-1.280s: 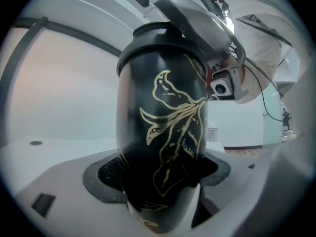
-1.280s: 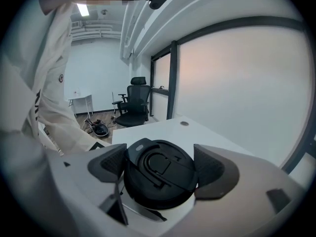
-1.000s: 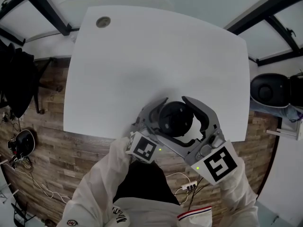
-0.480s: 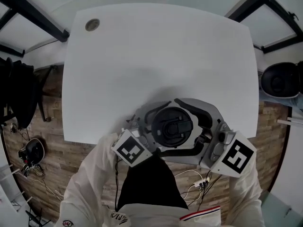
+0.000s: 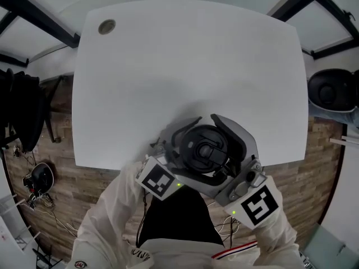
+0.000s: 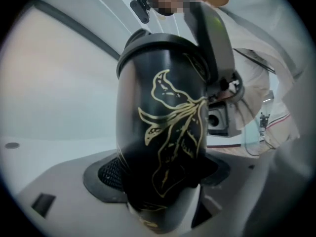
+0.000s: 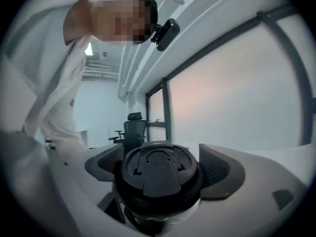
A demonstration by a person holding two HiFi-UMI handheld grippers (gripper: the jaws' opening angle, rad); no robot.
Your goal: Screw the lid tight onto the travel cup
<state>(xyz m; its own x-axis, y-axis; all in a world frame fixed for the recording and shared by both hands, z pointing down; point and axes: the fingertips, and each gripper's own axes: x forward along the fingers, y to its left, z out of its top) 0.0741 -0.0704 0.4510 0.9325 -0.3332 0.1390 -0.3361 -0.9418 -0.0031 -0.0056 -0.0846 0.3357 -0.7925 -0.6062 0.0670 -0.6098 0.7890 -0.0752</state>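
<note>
A black travel cup (image 6: 163, 132) with a gold leaf pattern is held off the table near its front edge, and my left gripper (image 6: 163, 177) is shut on its body, the pads pressing both sides. The black lid (image 7: 160, 174) with its flip tab sits on the cup's mouth. My right gripper (image 7: 160, 169) reaches around the lid; its jaws have just been opening, and the lid lies between the ribbed pads (image 7: 215, 167) with a thin gap on the right side. From above, the lid (image 5: 205, 149) shows between both pairs of grey fingers.
The white table (image 5: 185, 66) stretches ahead, with a round cable hole (image 5: 106, 26) at its far left corner. A black office chair (image 5: 331, 94) stands to the right. A dark bag (image 5: 17, 105) and cables (image 5: 33, 178) lie on the wooden floor at left.
My right gripper swung out to the right around the lid and has come back nearer to me, its jaws a little wider. The left gripper still holds the cup in the same spot.
</note>
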